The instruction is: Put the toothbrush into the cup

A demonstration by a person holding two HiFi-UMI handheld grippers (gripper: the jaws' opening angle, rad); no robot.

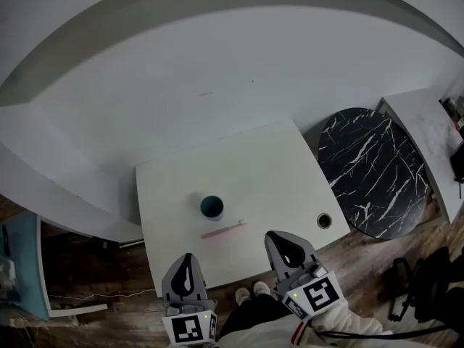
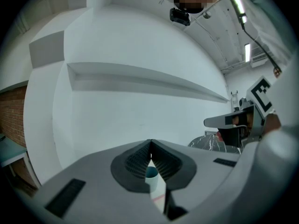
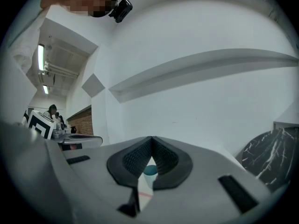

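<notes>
White table stands beside black marble table

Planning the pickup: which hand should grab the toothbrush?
Right, narrowly. The right gripper is over the table, close to one end of the toothbrush; the left gripper sits back at the table edge. Both have shut fingers, empty.

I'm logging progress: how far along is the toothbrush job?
Done: nothing; the toothbrush lies on the table beside the cup. In hand: nothing; the left gripper and right gripper are shut and empty. Left: grasp the toothbrush, lift it, put it in the cup.
</notes>
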